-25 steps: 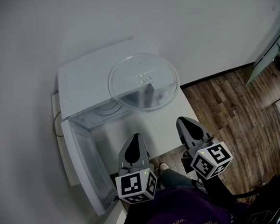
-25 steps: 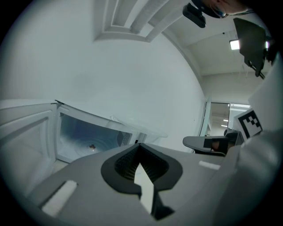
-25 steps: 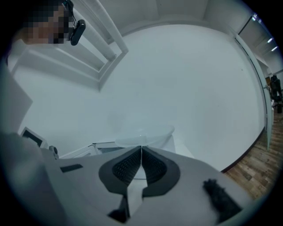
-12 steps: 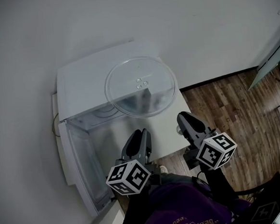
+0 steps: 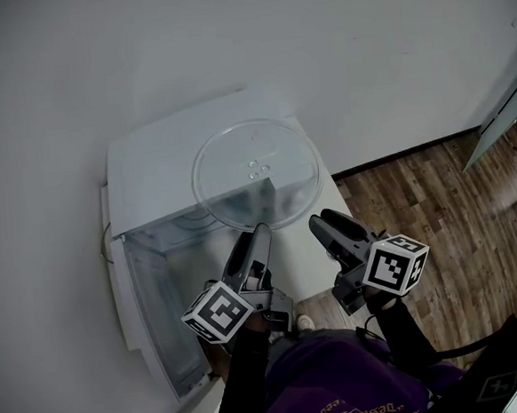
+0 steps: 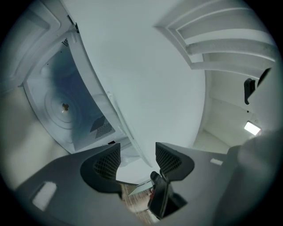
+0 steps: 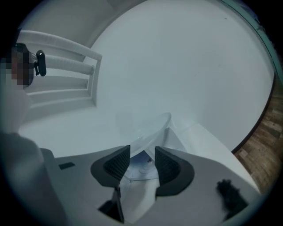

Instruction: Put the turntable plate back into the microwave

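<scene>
The clear glass turntable plate [image 5: 256, 173] lies flat on top of the white microwave [image 5: 148, 156] and overhangs its front edge. The microwave door [image 5: 155, 307] hangs open at the left. My left gripper [image 5: 259, 235] points level at the microwave front, just below the plate's near rim. Its jaws have just been opening and stand open with nothing gripped [image 6: 137, 156]. The left gripper view shows the bare cavity with its centre hub [image 6: 65, 107]. My right gripper [image 5: 321, 225] is to the right of the plate's near edge. It has also just been opening and is empty [image 7: 142, 161], with the plate [image 7: 146, 130] ahead of it.
The microwave stands on a white counter [image 5: 325, 263] against a white wall. A wood floor [image 5: 436, 196] lies to the right, with a glass panel [image 5: 501, 120] at the far right edge. My purple-clothed torso fills the bottom of the head view.
Both grippers have moved forward toward the microwave and the plate's near edge and have rolled. Both pairs of jaws went from shut to open.
</scene>
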A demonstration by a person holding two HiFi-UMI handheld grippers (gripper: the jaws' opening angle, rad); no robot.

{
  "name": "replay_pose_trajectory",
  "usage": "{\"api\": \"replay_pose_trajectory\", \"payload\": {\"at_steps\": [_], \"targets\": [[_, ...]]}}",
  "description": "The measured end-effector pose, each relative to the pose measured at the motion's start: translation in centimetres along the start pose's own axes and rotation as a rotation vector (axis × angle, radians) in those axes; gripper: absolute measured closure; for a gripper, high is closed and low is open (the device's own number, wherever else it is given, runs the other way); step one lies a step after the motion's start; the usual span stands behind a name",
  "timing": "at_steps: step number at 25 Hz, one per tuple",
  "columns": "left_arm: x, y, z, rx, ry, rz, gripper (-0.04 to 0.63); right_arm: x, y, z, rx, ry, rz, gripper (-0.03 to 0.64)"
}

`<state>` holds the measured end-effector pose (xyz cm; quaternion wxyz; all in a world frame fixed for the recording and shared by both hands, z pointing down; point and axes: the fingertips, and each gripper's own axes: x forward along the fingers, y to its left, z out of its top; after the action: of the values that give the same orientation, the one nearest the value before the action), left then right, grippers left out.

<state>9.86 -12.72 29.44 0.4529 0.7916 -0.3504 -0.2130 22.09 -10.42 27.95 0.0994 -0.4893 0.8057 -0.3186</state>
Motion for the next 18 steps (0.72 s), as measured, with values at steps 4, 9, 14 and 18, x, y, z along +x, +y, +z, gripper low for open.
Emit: {"api": "replay_pose_trajectory", "payload": {"at_steps": [4,9,14,18], "targets": [[0.8,0.3,0.9,-0.046,-0.016,-0.008,0.357,0.8,-0.6,0.1,0.091,0.014,0.040,0.448],[1.7,0.1,1.5,-0.030,-0.014,-0.006,0.357,1.8,-1.2,0.5,0.167,0.018,0.081,0.448],[2.8,0.2,1.5,-0.050,-0.010,-0.017,0.357,2.9,-0.9,0.2,0.173,0.038,0.098,0.448],[3.4,0.5,1.3,-0.090,-0.005,-0.016,0.359,3.6,-0.5,0.0,0.193,0.046,0.116,0.448]]}}
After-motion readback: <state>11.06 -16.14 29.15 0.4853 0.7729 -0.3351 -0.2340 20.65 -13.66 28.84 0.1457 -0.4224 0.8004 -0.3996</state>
